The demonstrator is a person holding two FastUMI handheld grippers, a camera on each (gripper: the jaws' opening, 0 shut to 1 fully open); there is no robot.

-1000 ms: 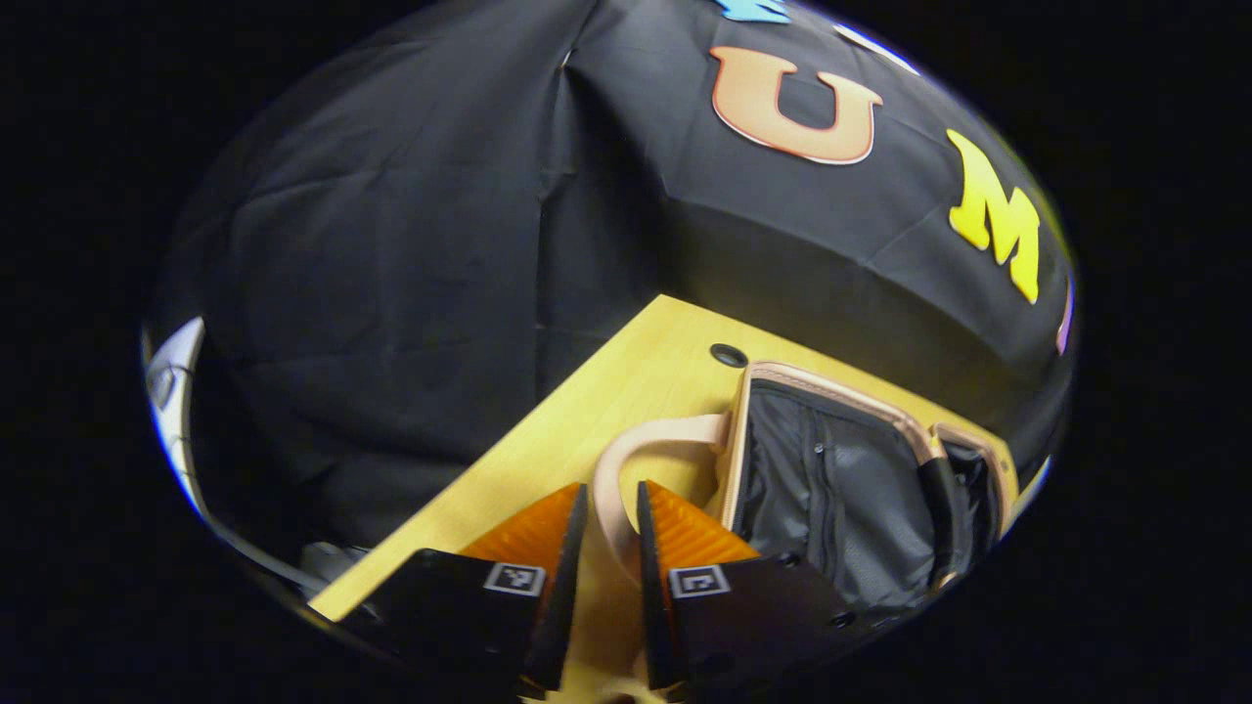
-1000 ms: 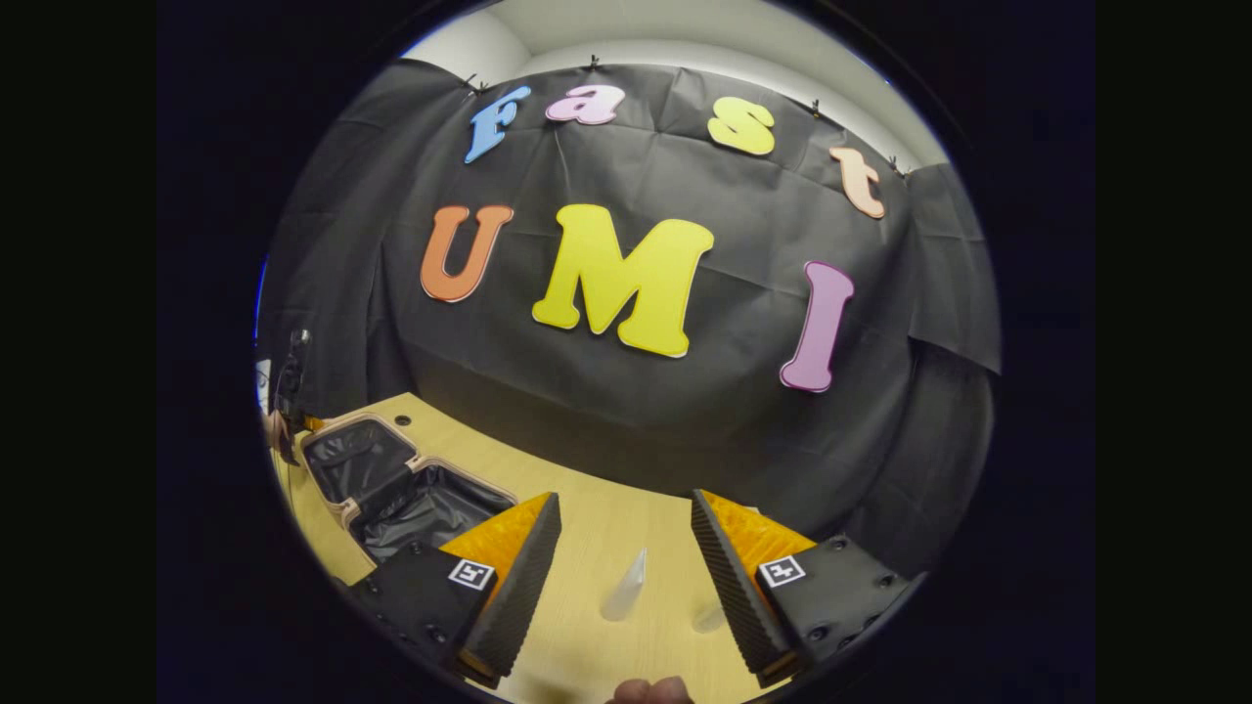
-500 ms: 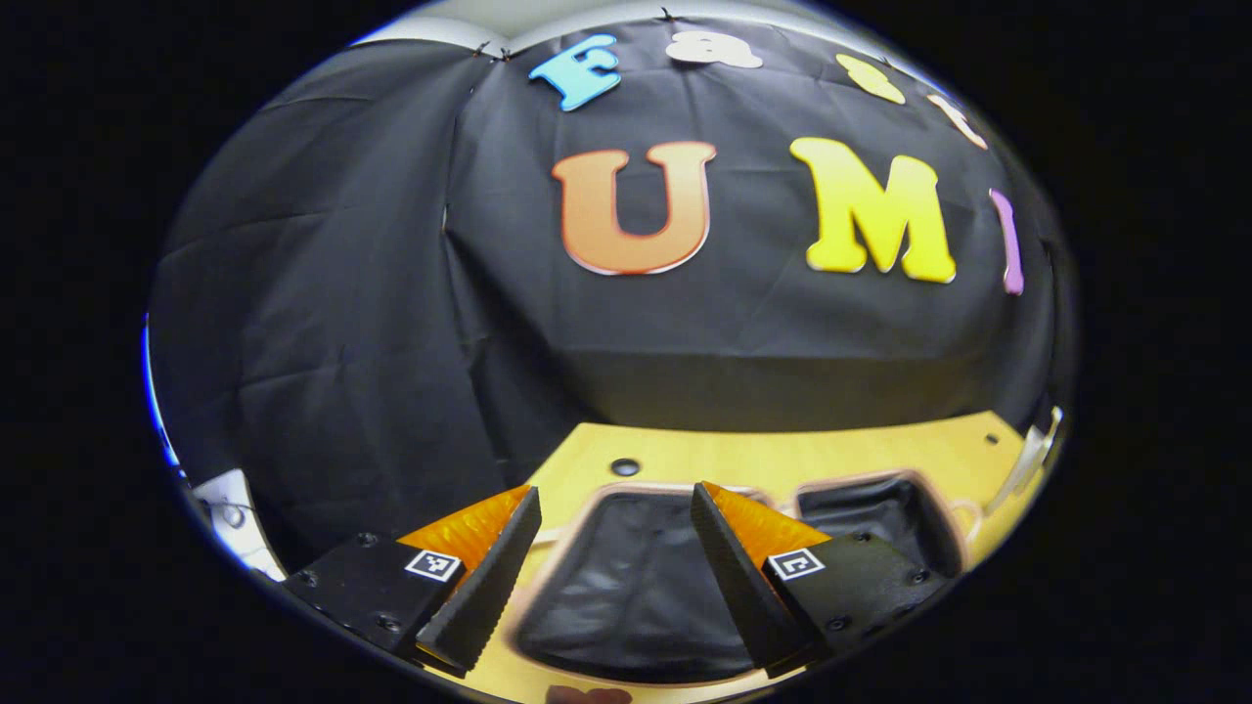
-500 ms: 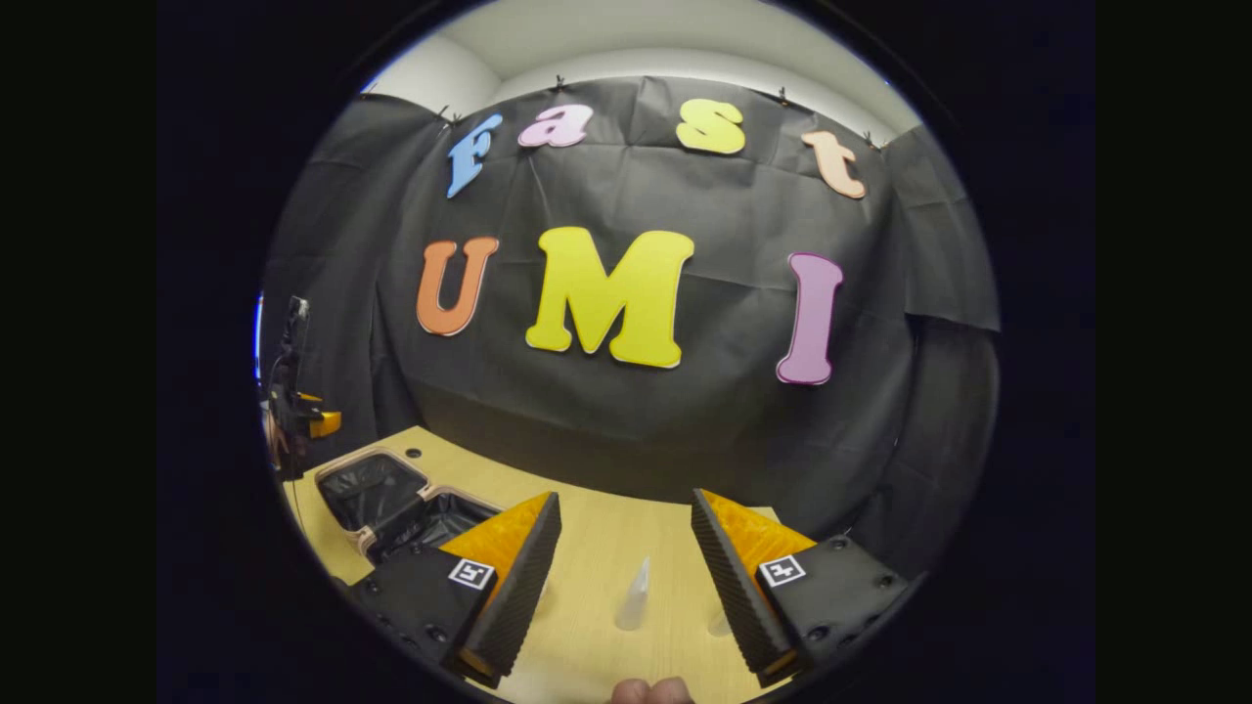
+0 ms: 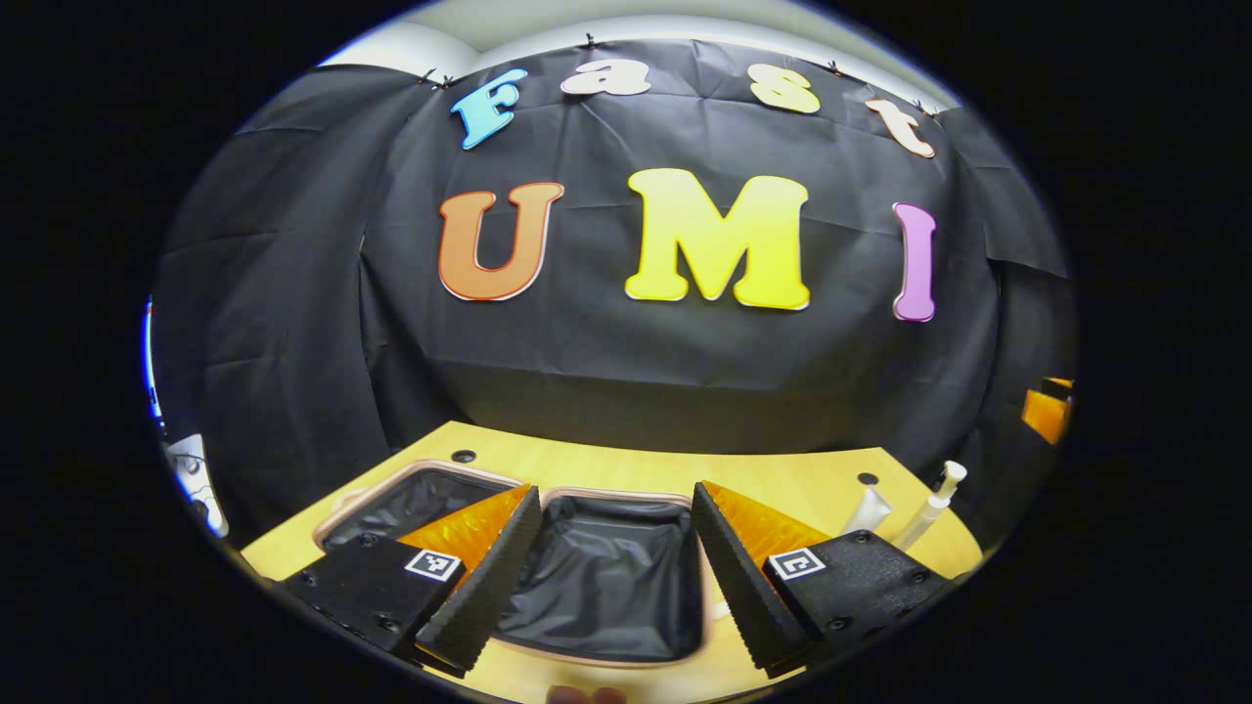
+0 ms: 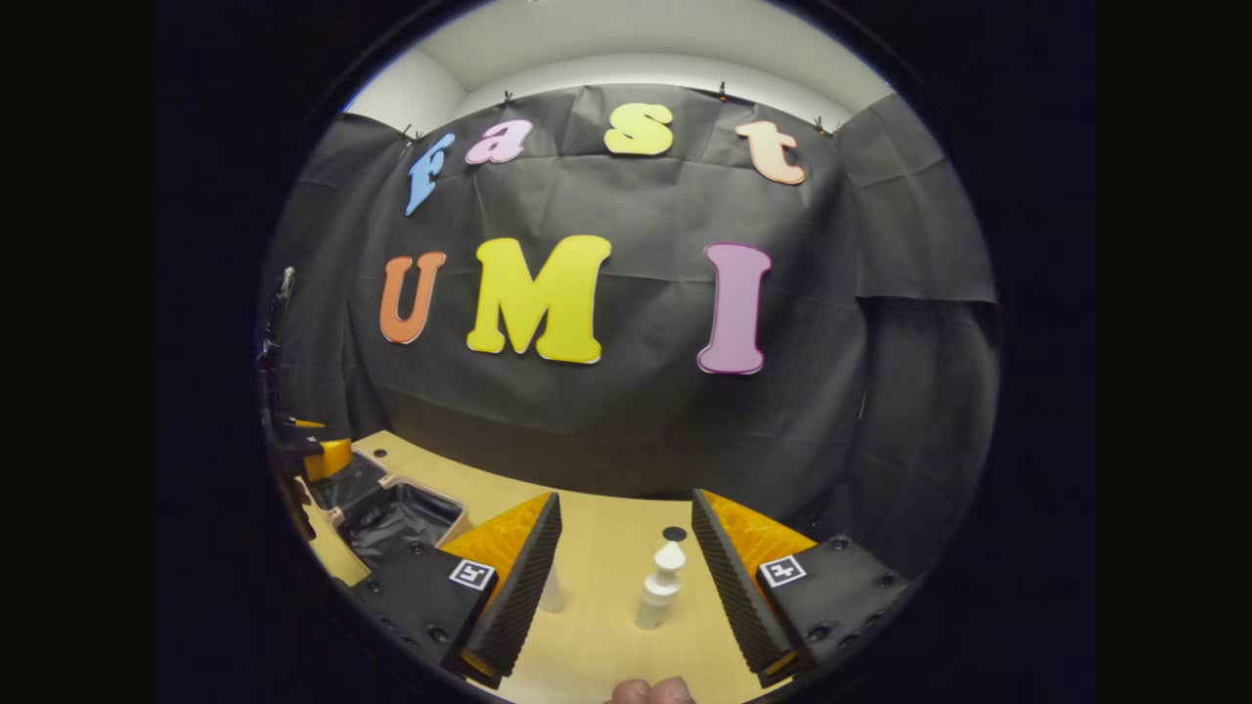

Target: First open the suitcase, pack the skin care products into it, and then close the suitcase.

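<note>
Claws gape, both empty. Left claw hangs over the open suitcase, whose long axis runs away from it. Between the right claw's fingers stands an upright bottle on the desk, nozzle up; beyond-left, a tube.

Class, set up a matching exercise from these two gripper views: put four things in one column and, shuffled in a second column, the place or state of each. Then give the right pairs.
Things
1. suitcase
2. white pump bottle
3. left claw
4. small dark hole

Places or states
A. in the tabletop, behind the bottle
B. lying open, dark lining showing
C. open, above the suitcase's lining
D. standing upright on the table, ahead of the open right claw

Pairs: 1-B, 2-D, 3-C, 4-A
</note>
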